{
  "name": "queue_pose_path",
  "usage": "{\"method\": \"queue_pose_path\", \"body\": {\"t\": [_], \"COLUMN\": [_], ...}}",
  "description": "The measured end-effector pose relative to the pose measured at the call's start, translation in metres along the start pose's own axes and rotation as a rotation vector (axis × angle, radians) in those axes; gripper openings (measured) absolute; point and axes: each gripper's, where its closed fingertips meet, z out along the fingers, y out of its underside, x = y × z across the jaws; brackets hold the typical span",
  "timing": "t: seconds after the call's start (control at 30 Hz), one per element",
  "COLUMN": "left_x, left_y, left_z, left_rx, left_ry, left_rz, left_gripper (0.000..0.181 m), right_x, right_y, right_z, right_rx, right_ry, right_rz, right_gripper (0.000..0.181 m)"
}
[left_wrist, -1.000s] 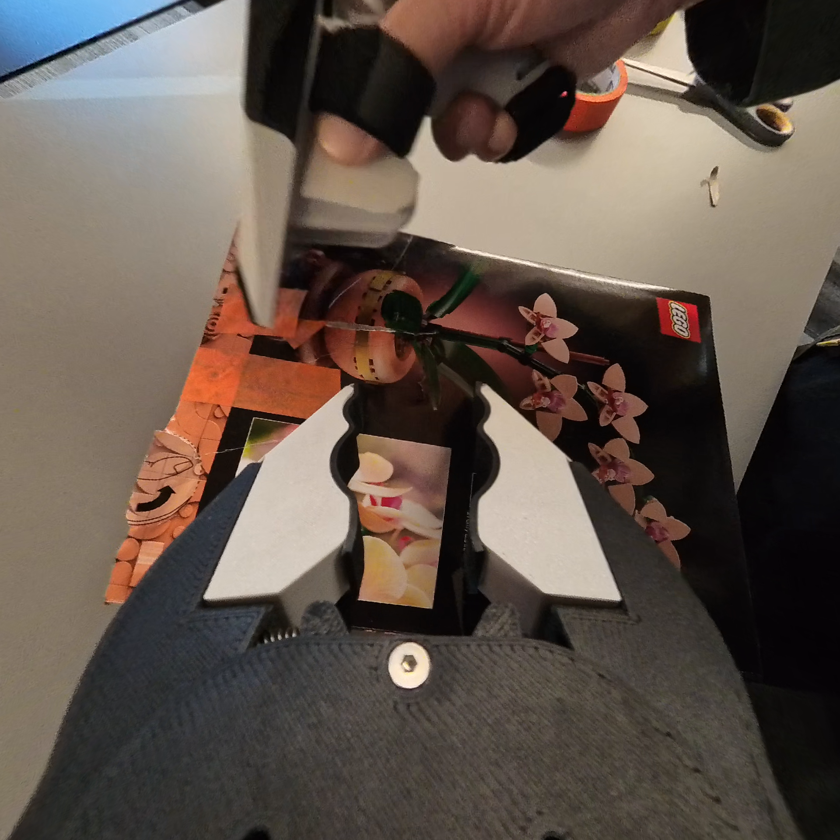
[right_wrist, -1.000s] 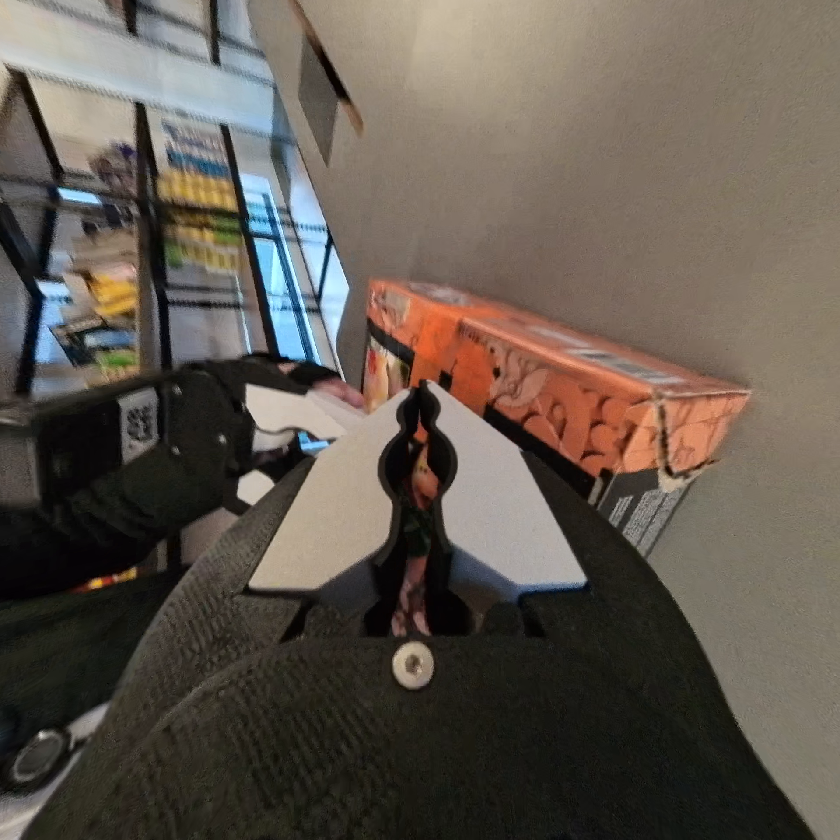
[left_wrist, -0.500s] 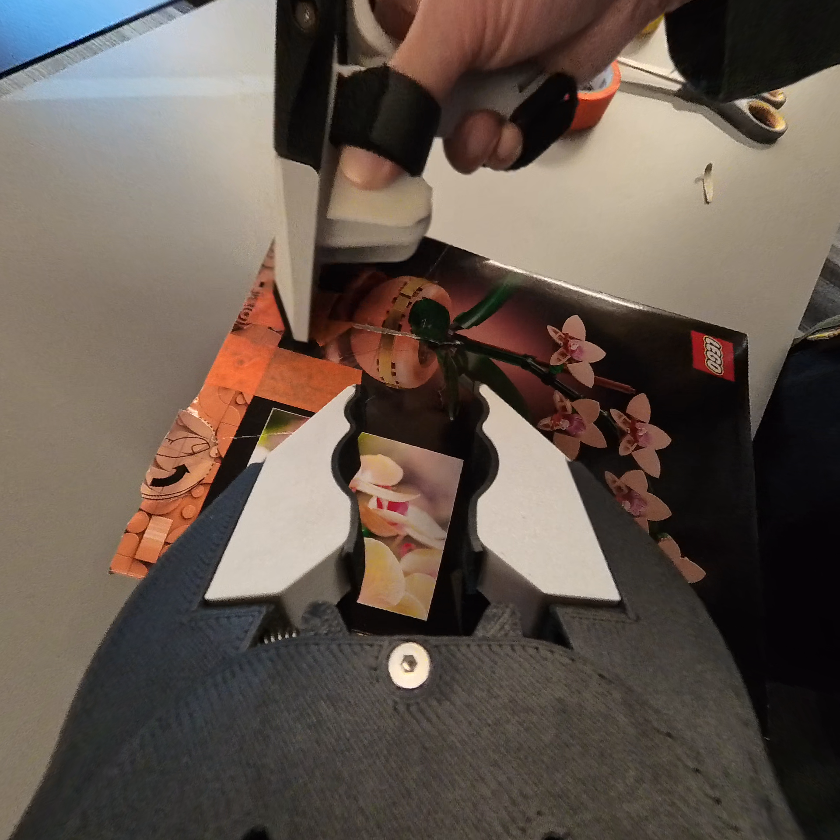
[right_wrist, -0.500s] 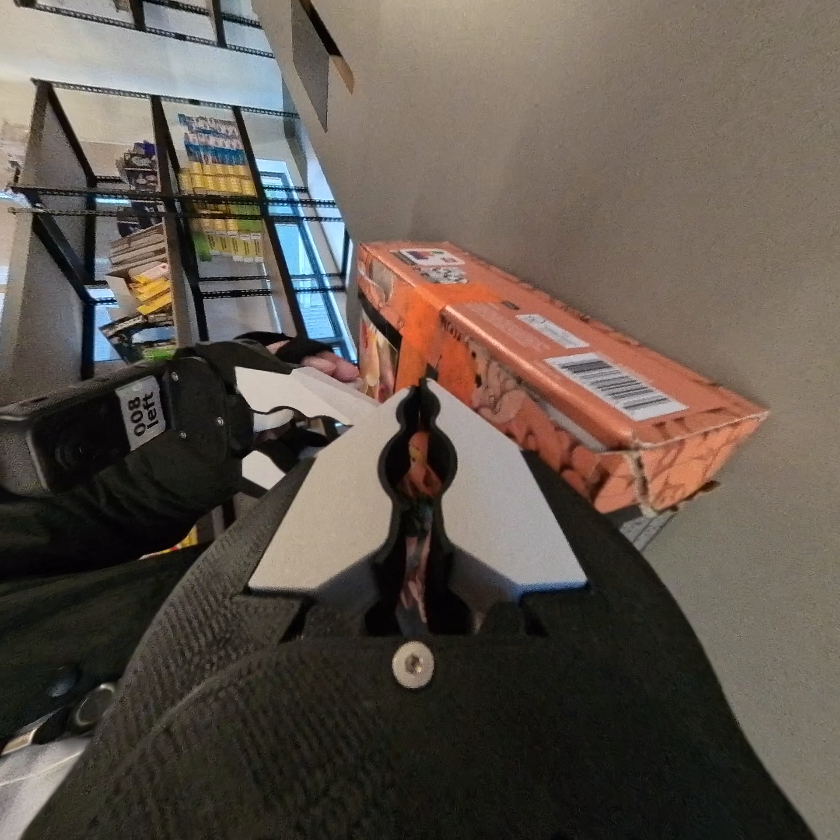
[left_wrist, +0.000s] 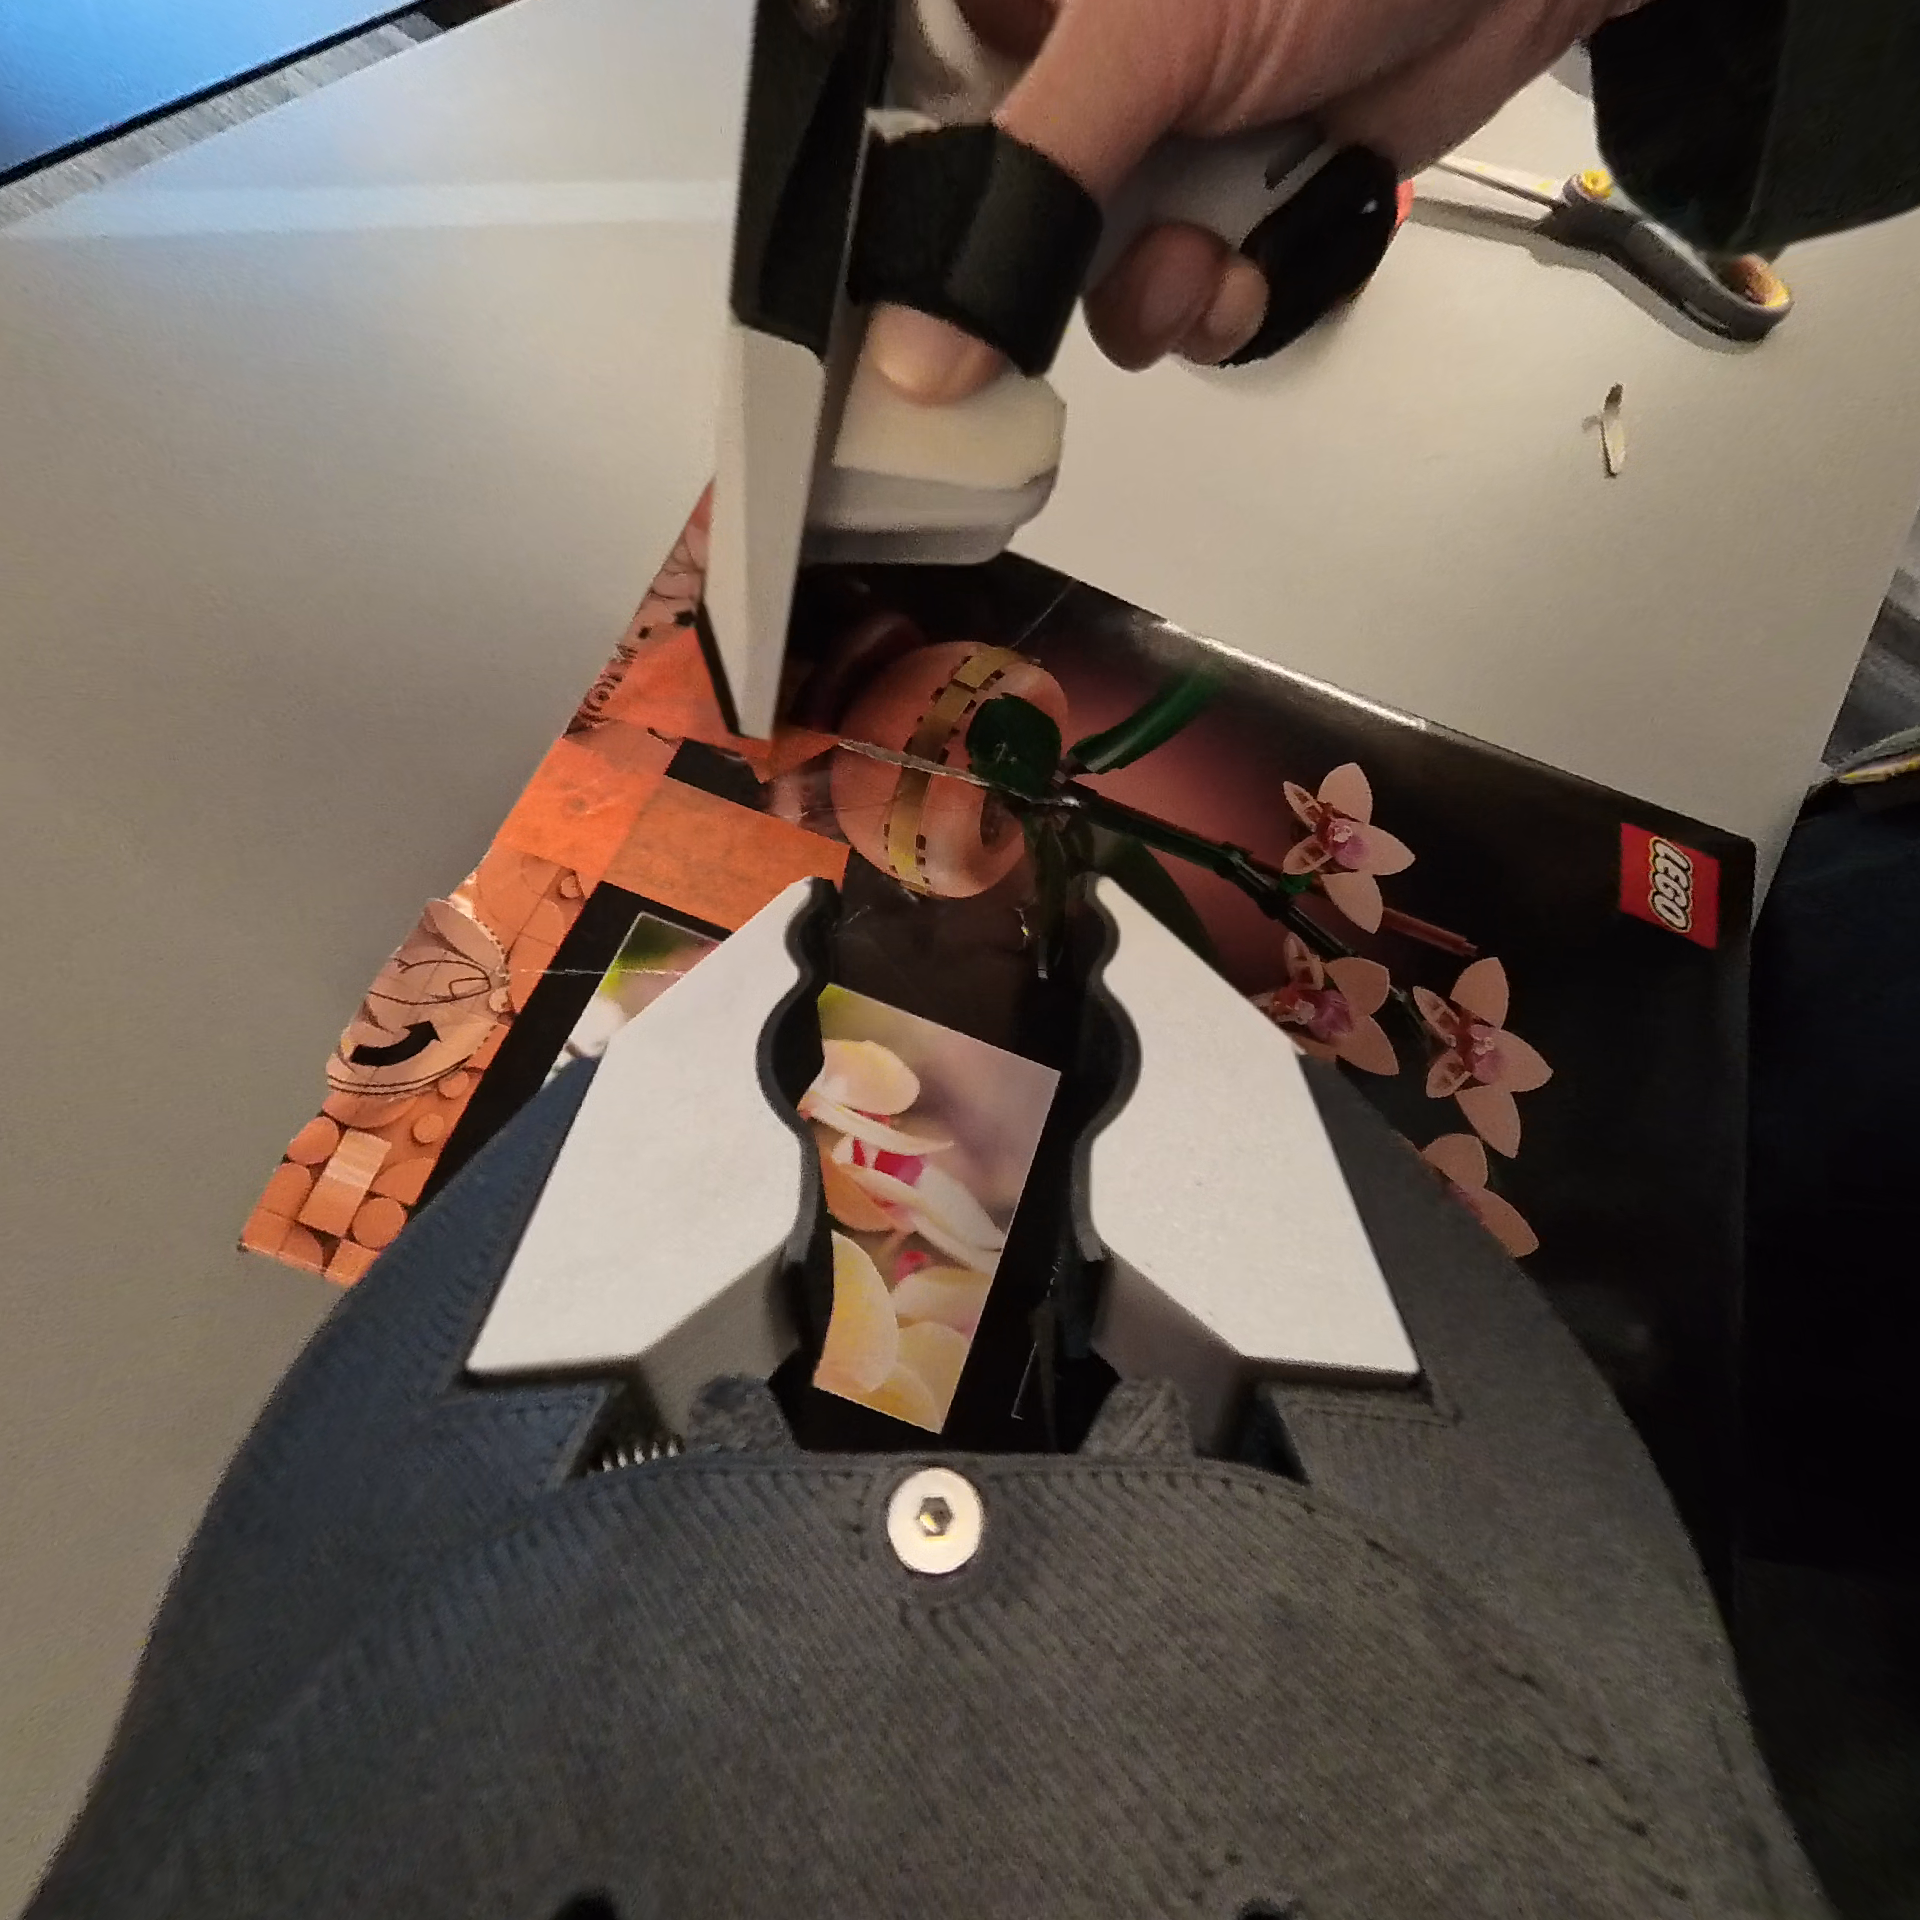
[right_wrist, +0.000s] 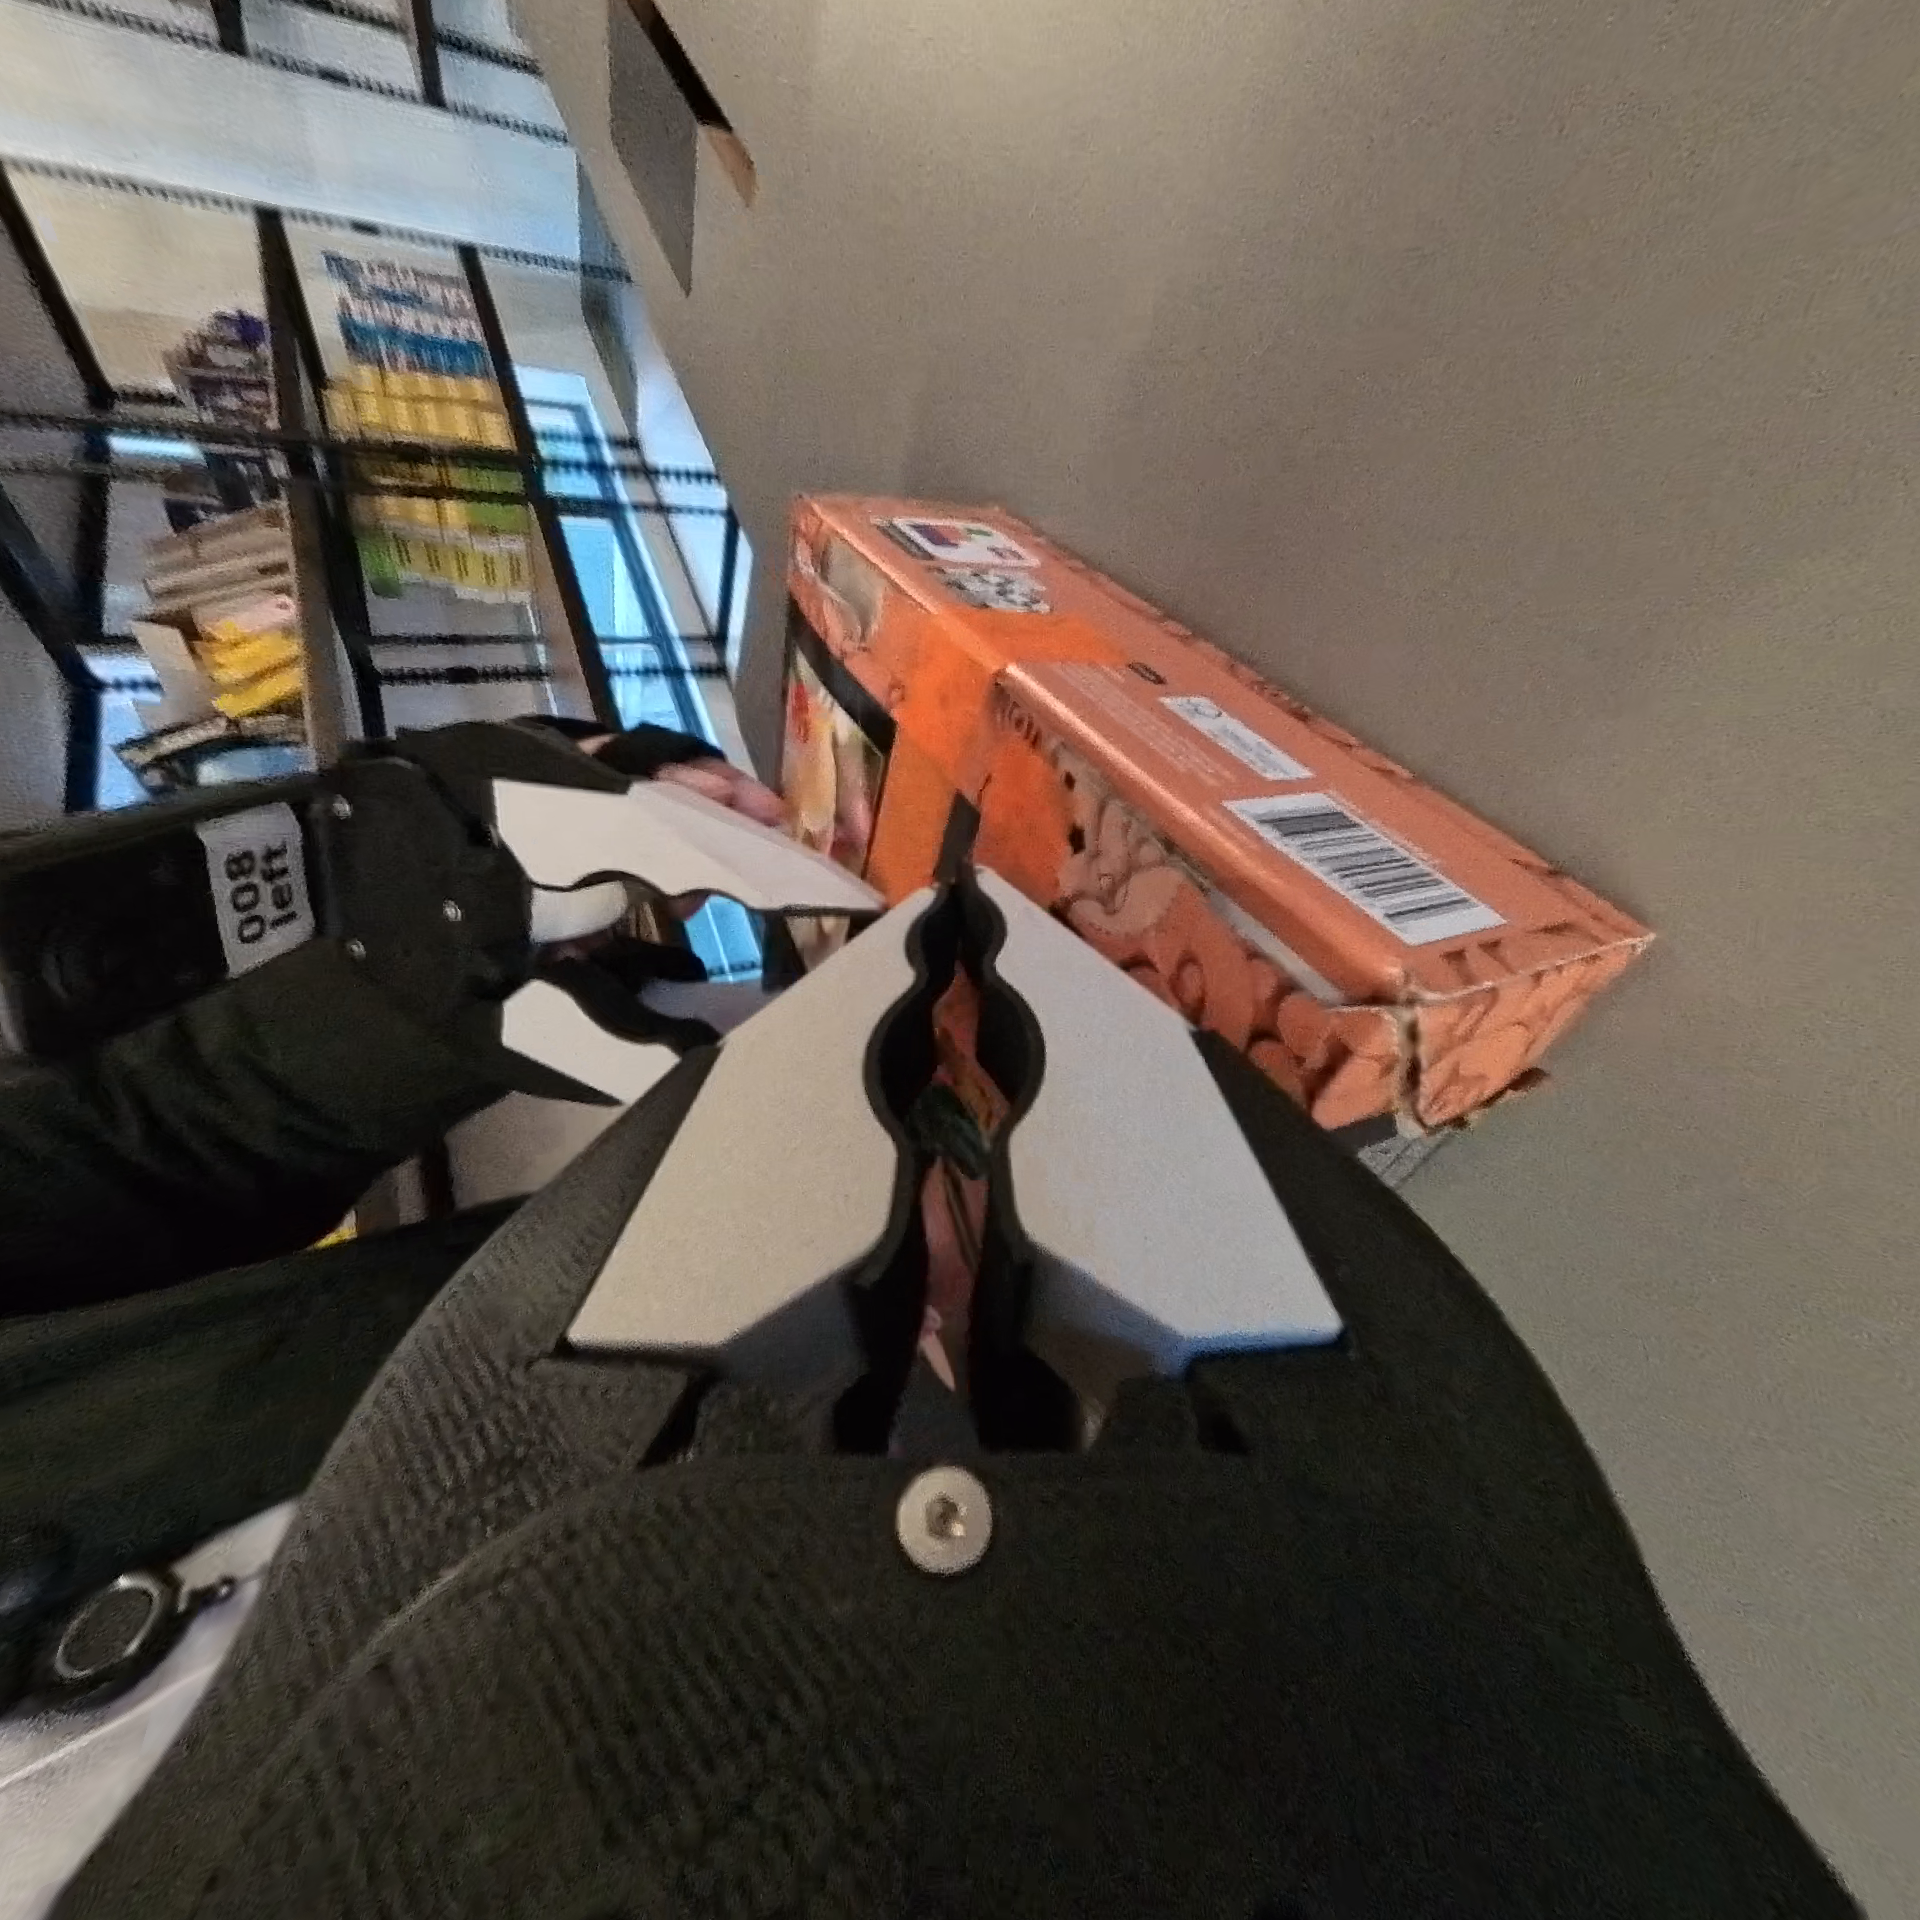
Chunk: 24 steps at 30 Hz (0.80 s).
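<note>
On grey table (left_wrist: 312, 468): flat toy box (left_wrist: 1351, 831), right tongs (left_wrist: 764, 717) pinching its corner.

I look down my left gripper (left_wrist: 951, 904), whose white fingers (left_wrist: 665, 1153) stand apart above a flat box (left_wrist: 1351, 748) printed with orchid flowers, lying on a pale table (left_wrist: 312, 520). Across from me a hand (left_wrist: 1174, 135) holds the right gripper (left_wrist: 764, 623) point down, its tip touching the box's far orange corner. Beyond it lie scissors (left_wrist: 1662, 249) and a small scrap (left_wrist: 1610, 426) on the table
</note>
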Motion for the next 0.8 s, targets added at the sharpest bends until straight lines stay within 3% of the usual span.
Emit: {"method": "queue_pose_path", "body": {"t": [0.1,0.2,0.37,0.47,0.5,0.57,0.67,0.73,0.8], "left_x": [0.001,0.000,0.001,0.000,0.000,0.000,0.000,0.000,-0.001], "left_y": [0.000,-0.001,0.000,-0.001,-0.001,-0.001,0.000,-0.001,-0.003], "left_z": [0.001,0.000,0.000,-0.001,-0.001,0.000,0.000,-0.001,-0.004], "left_rx": [-0.014,0.005,-0.011,0.012,0.010,-0.005,-0.005,0.007,0.016], "left_ry": [-0.006,-0.001,-0.006,-0.005,-0.005,-0.007,-0.008,-0.011,-0.018], "left_rz": [0.022,0.002,0.015,-0.009,-0.010,-0.004,0.005,-0.006,-0.035], "left_gripper": [0.047,0.046,0.047,0.046,0.046,0.046,0.047,0.046,0.044], "right_x": [-0.003,-0.005,0.000,-0.011,0.002,0.007,-0.006,-0.015,-0.033], "right_y": [0.014,-0.004,0.018,-0.021,-0.024,-0.018,0.025,0.017,-0.013], "right_z": [-0.002,-0.009,-0.011,-0.016,-0.013,-0.008,-0.005,-0.009,-0.032], "right_rx": [-0.086,0.021,-0.122,0.063,0.058,0.000,-0.194,-0.083,0.195], "right_ry": [0.007,-0.047,-0.035,-0.115,-0.045,-0.039,-0.108,-0.153,-0.244], "right_rz": [-0.003,0.019,0.030,0.043,0.035,0.032,0.041,-0.002,-0.032], "right_gripper": [0.000,0.000,0.000,0.000,0.000,0.000,0.000,0.000,0.000]}}
